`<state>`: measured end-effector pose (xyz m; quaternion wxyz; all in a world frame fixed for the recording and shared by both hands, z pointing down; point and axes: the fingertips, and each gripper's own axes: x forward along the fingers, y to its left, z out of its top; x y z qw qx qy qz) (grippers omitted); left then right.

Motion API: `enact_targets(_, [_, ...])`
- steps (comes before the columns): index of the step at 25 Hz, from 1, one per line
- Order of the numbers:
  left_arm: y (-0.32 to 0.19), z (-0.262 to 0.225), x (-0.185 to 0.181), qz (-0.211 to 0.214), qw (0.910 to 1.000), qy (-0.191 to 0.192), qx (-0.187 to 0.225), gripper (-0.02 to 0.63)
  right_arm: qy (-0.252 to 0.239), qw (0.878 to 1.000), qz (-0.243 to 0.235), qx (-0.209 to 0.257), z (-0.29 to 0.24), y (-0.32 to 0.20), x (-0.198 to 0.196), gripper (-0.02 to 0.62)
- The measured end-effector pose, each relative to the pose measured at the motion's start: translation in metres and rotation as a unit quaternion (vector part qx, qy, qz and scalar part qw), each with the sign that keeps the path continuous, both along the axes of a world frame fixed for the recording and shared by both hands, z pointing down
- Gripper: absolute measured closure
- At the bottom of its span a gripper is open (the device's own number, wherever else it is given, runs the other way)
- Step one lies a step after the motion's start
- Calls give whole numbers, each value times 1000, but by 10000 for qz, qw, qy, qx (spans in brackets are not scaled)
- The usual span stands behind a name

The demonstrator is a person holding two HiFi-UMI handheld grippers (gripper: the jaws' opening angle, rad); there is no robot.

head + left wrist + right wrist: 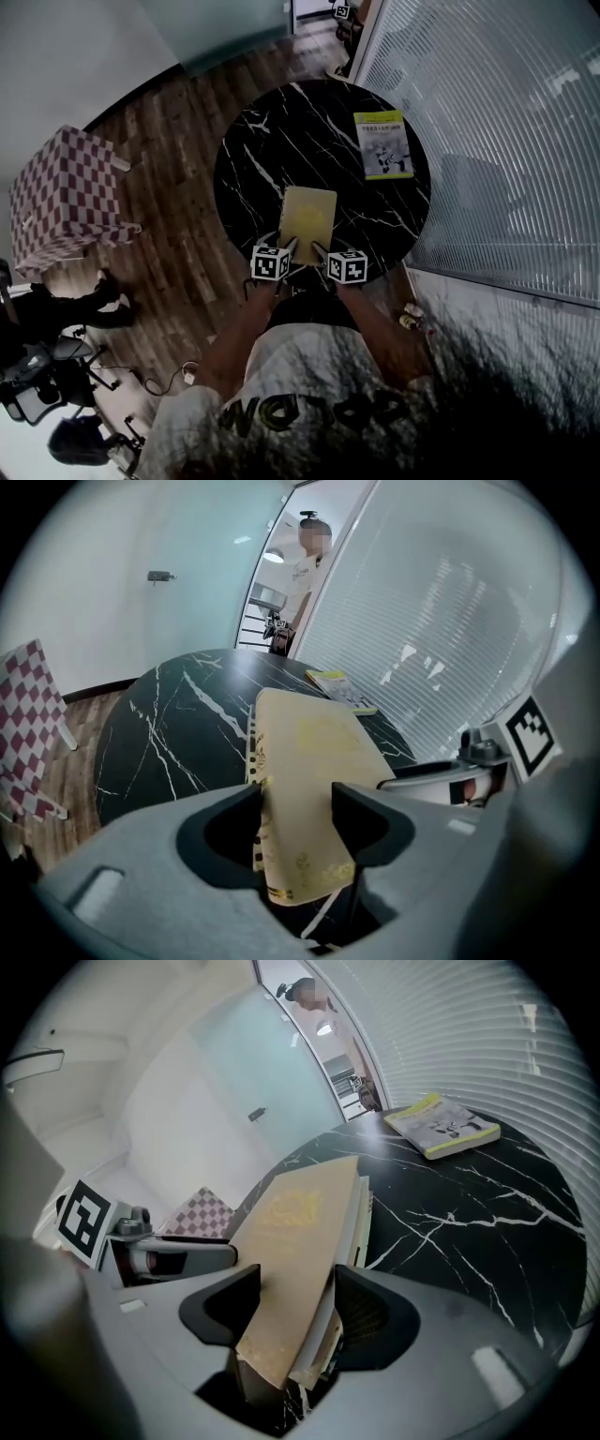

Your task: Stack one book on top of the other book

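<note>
A tan book (307, 217) lies near the front of the round black marble table (262, 150). My left gripper (292, 246) is shut on the book's near left corner. My right gripper (317, 250) is shut on its near right corner. In the left gripper view the tan book (305, 761) runs out from between the jaws of the left gripper (296, 810). In the right gripper view the tan book (298, 1222) sits tilted in the right gripper (292, 1309). A green-and-white book (382, 142) lies flat at the table's far right, also seen as the green-and-white book (442, 1125).
A pink-and-white checkered box (66, 202) stands on the wood floor to the left. A glass wall with blinds (506, 141) runs close along the table's right side. A person (305, 569) stands in the far doorway. Office chairs (37, 375) sit at lower left.
</note>
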<state>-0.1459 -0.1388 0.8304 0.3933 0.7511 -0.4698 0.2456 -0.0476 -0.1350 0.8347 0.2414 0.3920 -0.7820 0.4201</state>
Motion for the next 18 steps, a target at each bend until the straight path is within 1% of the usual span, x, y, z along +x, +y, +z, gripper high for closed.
enact_targets(2, [3,-1,-2,11,10000,-44,32,373,9,9999,23,131,-2,-1,6,324])
enact_targets(4, [7,-5,-9,-23,9998,-121,123,373,-23,9993,139,348,-10,-3,19,324])
enact_targets(6, [12,-17,-20,-143,9994,-151,288,374,-107,9976,263,629,-25,-5,33,326])
enact_targets(8, [19,-35,-27,-237,9985,-102,480,374,-167,9950,283,944,-45,-2,44,343])
enact_targets(10, [22,-59,-28,-274,9966,-3,779,374,-182,9918,192,1248,-68,1,51,367])
enact_targets(11, [21,-73,-27,-297,9945,68,998,380,-194,9903,131,1367,-79,1,53,376])
enact_targets(13, [17,-106,-22,-367,9879,242,1485,439,-269,9870,60,1582,-103,2,57,382])
enact_targets(14, [16,-123,-19,-398,9839,337,1708,456,-317,9847,55,1710,-116,2,59,387])
enact_targets(16, [8,-157,-8,-399,9748,545,2124,474,-388,9779,69,2054,-146,-2,64,411])
enact_targets(18, [1,-191,9,-302,9649,760,2494,489,-405,9690,73,2436,-178,-6,70,439])
